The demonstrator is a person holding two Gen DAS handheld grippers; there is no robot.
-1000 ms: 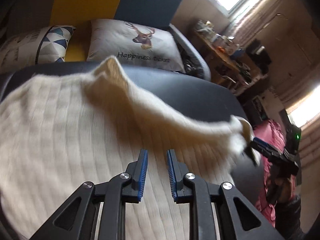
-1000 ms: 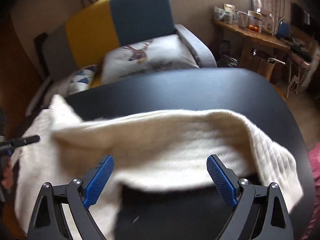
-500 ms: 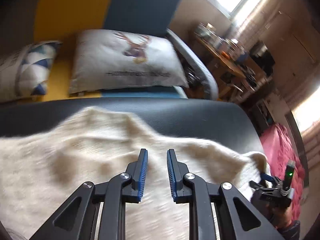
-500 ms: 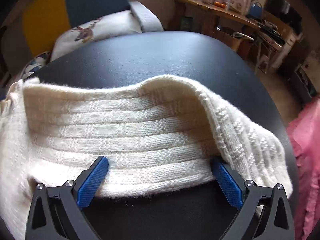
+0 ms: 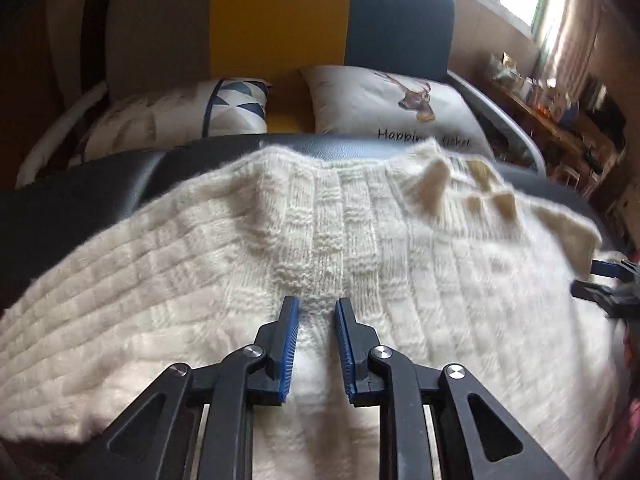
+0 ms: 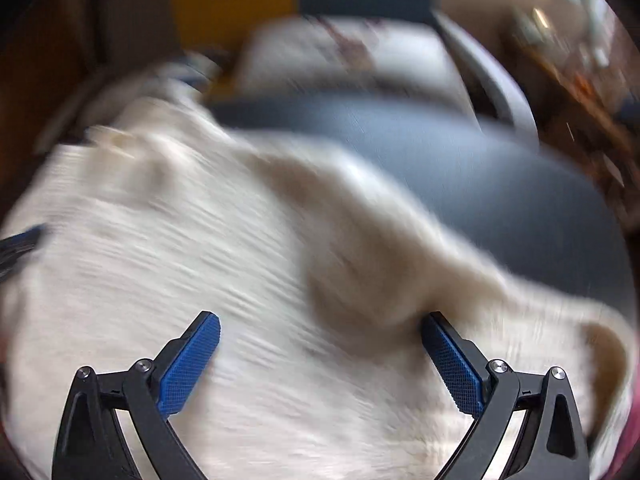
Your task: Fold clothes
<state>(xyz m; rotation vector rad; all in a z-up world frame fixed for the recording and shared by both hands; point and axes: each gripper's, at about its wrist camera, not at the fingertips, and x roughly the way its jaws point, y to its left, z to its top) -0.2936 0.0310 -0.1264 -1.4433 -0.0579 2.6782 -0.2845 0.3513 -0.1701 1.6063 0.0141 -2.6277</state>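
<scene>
Behind the dark bench [image 5: 72,200] stands a sofa [image 5: 276,20] with grey, yellow and blue parts, and two pillows lean on it: one with blue triangles [image 5: 188,112] and one with a deer [image 5: 396,108] and some writing. Far off on the right is a messy wooden desk [image 5: 560,120] near a bright window. On the bench lies a white knitted sweater [image 5: 320,240] with long ribs, and it covers most of the top. Its far edge is bumpy and folded over on the right. The left tongs [image 5: 316,312] sit low over the middle of the sweater, with the blue pads [image 5: 290,344] close together and only a small gap between them. A bit of the knit shows in that gap, but I cannot tell if the tongs are pinching it. The right tongs [image 6: 320,332] are wide apart over the sweater [image 6: 200,260], and the wool fills the space between the two pads. A thick fold of wool touches the right pad [image 6: 452,364]. The right view is very blurry. From the left view, the right tongs [image 5: 608,284] peek in at the right edge, just beside the sweater's side.
</scene>
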